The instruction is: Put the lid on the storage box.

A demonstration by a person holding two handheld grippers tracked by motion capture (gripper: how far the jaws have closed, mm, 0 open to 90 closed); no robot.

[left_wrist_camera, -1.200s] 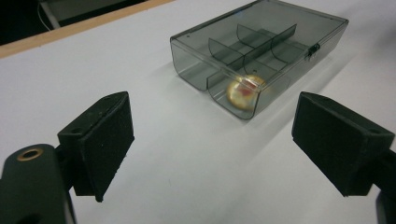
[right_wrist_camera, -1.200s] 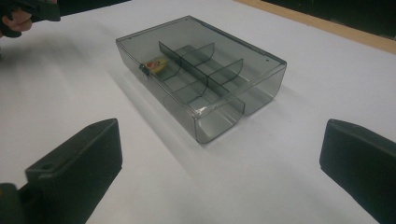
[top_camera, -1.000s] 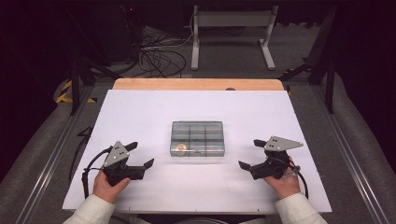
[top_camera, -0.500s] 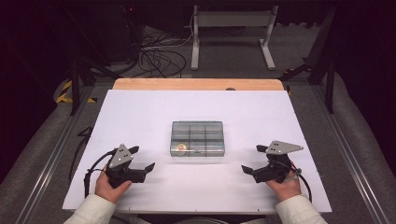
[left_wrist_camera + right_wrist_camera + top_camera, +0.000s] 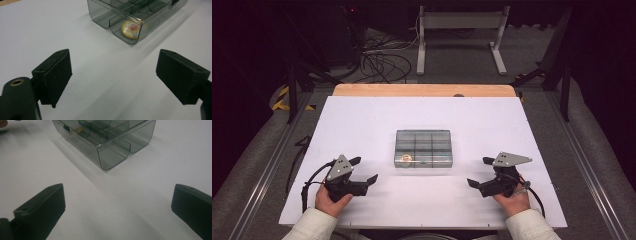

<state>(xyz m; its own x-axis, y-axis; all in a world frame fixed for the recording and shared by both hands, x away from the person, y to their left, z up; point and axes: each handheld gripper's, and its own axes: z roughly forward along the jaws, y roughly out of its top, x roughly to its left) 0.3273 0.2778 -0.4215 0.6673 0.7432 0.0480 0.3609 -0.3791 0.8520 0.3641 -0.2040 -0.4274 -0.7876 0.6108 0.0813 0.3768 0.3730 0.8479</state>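
A smoky clear plastic compartment box (image 5: 423, 148) sits closed at the middle of the white table (image 5: 422, 120). A small yellow-orange object (image 5: 407, 158) lies in its near left compartment, and the left gripper view shows that object (image 5: 130, 29) behind the box wall (image 5: 117, 17). My left gripper (image 5: 363, 170) stands open at the box's near left, apart from it, nothing between its jaws. My right gripper (image 5: 480, 171) stands open at the near right, also apart from the box (image 5: 110, 142). Both are held in a person's hands.
A wooden strip (image 5: 424, 90) runs along the table's far edge. Beyond it on the dark floor lie cables (image 5: 379, 62) and a metal stand (image 5: 459, 30). Rails (image 5: 259, 175) flank the table on both sides.
Both grippers have slid a little toward the near edge of the table and lower. The box has not moved.
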